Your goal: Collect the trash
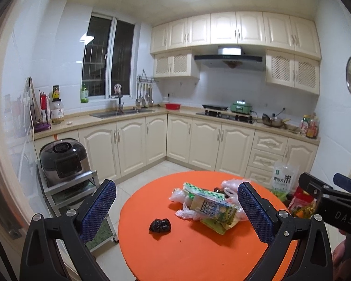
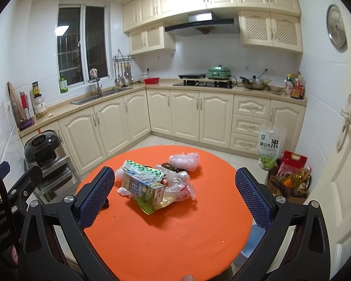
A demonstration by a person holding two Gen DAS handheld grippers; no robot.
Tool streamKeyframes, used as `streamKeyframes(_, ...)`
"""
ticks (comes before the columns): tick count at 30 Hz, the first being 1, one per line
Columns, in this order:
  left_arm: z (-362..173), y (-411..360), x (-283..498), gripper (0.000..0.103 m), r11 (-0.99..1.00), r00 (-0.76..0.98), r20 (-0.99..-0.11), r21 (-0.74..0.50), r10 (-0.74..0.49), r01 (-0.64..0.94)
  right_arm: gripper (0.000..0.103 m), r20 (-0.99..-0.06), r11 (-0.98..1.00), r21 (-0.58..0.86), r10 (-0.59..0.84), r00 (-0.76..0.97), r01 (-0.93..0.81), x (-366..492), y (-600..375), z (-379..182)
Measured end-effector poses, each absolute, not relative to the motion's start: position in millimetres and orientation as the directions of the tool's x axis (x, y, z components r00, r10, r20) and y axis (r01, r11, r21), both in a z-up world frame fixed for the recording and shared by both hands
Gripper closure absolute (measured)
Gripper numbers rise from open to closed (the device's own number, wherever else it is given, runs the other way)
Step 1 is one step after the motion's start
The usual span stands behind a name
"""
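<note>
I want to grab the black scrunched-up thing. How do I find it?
Look at the round orange table. The black crumpled bag lies alone on bare tabletop, left of the pile of plastic bags and the drink carton. It is the only dark, separate piece.

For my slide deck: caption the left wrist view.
Open left gripper above an orange round table strewn with a drink carton, plastic bags and a black crumpled scrap.

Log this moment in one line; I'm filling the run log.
left gripper: open, empty | right gripper: open, empty | trash pile: on orange table, untouched | black wad: apart
</note>
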State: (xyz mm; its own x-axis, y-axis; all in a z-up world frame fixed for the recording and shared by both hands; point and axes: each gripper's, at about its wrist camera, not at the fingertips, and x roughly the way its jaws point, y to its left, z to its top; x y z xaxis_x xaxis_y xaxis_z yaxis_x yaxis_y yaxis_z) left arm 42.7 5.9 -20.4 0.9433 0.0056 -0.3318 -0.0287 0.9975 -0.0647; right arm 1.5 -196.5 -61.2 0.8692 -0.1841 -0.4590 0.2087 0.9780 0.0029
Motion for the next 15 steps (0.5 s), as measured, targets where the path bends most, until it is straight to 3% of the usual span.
streamKeyframes(15,-80,-3,147,0.001,0.998,0.831,-0.555,-0.023,0.039,-0.062,0.000,-0.657,0.972,0.060,-0.134,0.742,0.229,78,-253,-146)
